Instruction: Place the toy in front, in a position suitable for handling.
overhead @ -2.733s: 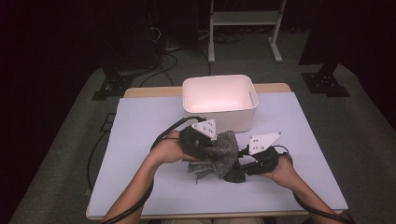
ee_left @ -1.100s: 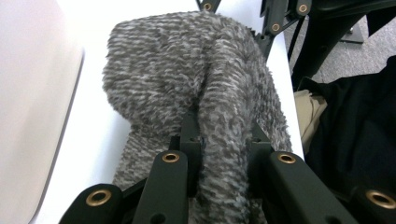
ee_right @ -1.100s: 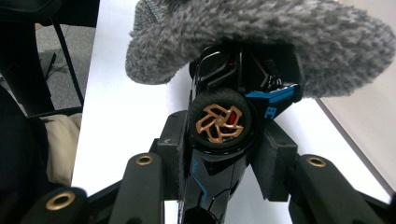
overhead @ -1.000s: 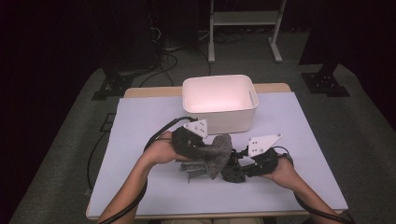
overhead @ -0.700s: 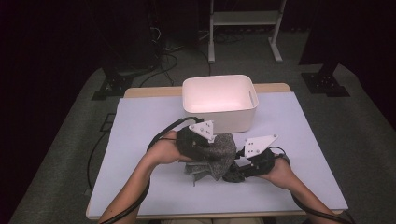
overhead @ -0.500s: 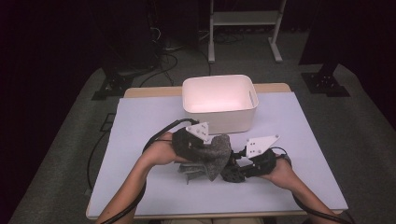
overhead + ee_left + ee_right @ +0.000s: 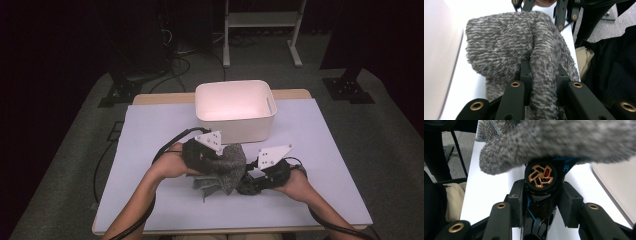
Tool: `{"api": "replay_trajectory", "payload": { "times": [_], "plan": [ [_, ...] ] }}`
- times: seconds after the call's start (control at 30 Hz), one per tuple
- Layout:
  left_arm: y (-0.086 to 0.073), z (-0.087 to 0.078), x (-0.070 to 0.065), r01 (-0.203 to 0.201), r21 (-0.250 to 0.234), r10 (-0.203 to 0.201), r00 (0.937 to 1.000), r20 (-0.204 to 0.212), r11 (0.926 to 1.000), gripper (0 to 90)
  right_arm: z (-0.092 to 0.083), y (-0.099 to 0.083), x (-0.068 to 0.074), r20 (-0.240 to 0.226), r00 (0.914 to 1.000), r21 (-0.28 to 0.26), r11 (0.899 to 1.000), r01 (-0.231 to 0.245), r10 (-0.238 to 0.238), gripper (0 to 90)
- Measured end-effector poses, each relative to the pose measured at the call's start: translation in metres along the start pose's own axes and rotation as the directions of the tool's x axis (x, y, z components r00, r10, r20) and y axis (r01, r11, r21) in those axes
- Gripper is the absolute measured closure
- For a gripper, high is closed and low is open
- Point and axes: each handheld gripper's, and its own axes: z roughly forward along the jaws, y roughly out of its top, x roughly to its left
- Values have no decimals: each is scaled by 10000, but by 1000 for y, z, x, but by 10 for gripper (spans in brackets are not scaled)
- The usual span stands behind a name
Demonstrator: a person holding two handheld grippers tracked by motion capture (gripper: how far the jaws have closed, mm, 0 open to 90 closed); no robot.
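- The white bin point(image 7: 234, 107) is standing at the far middle of the table point(image 7: 150, 125); every place below is being given from it.
- Just in front of the bin, the left gripper point(image 7: 202, 150) is pinching a fold of the grey fuzzy cloth point(image 7: 227, 162). In the left gripper view its jaws are standing nearly closed, with the cloth point(image 7: 524, 45) bunching up between and over them.
- To the front right of the bin, the right gripper point(image 7: 265, 172) is clamping a black toy car point(image 7: 539, 195). In the right gripper view its jaws are standing partly apart, pressing the car's two sides, and a gold-spoked wheel point(image 7: 540, 176) is facing the camera.
- The cloth point(image 7: 564, 140) is draping over the top of the car, touching it.
- Against the frames of the last seconds, the left gripper is shifting the cloth a little back and forth across the car, while the right gripper is keeping its place and its grip.
- Judgement: the car is being wiped or wrapped with the cloth; the bin is holding neither thing yet, so putting them away appears not yet begun.
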Motion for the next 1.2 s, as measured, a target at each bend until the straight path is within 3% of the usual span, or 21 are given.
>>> {"api": "replay_trajectory", "payload": {
  "times": [0.3, 0.5, 0.7, 0.83, 1.0, 1.2],
  "plan": [
    [-15, -13, 3, 425, -30, -426, 9987, -290, 9991, 751, -8, -5, 3, 78, 10000, -99, 10000, 5, -4, 587],
    [-9, 0, -1, 194, 123, -194, 9998, -6, 9997, 752, -1, -3, 4, 47, 10000, -196, 9998, 59, -58, 585],
    [-16, 0, -1, 367, 48, -368, 9992, 161, 9993, 754, 0, -11, 0, -195, 9989, -651, 9969, -439, 428, 562],
    [-17, -1, -3, 364, 166, -366, 9992, 161, 9992, 755, 10, -20, -1, -340, 9967, -71, 9972, -746, 744, 519],
    [-20, -2, -5, 300, 192, -302, 9995, 103, 9994, 755, 19, -34, 0, -485, 9942, 340, 9950, -942, 957, 546],
    [-28, -5, -5, 490, -43, -488, 9984, 285, 9988, 754, 18, -31, -1, -660, 9946, 598, 9953, -765, 804, 572]
  ]
}}
